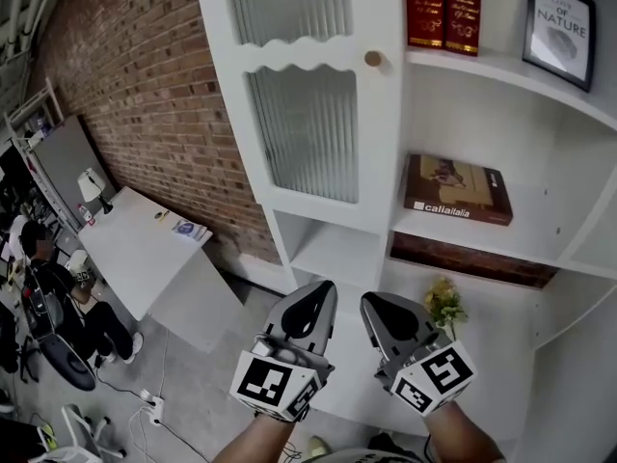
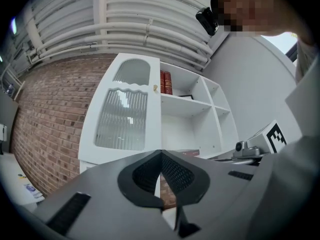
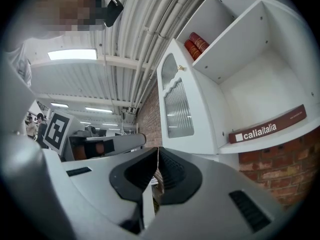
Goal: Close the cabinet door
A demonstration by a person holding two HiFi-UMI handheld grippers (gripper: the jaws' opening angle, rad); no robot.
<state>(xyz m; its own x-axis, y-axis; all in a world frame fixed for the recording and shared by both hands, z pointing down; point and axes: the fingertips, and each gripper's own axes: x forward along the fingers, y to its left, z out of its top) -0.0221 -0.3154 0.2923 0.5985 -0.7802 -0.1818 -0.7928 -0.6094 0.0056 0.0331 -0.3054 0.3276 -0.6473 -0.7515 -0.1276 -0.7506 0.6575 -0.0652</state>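
A white cabinet door (image 1: 308, 133) with ribbed glass and a round wooden knob (image 1: 373, 59) stands swung out to the left of the open shelves. In the head view both grippers are low, below the door and well short of it. My left gripper (image 1: 324, 291) is shut with nothing in it, and so is my right gripper (image 1: 370, 305). The left gripper view looks over its shut tips (image 2: 161, 154) up at the door (image 2: 122, 119) and knob (image 2: 155, 88). Over the right gripper's shut tips (image 3: 158, 150), the right gripper view shows the door (image 3: 177, 109) at an angle.
The shelves hold red books (image 1: 443, 8), a framed print (image 1: 559, 29), a flat brown book (image 1: 456, 189) and yellow flowers (image 1: 443, 302). A brick wall (image 1: 145, 95) runs left of the cabinet. A white table (image 1: 135, 249) and a seated person (image 1: 48, 287) are lower left.
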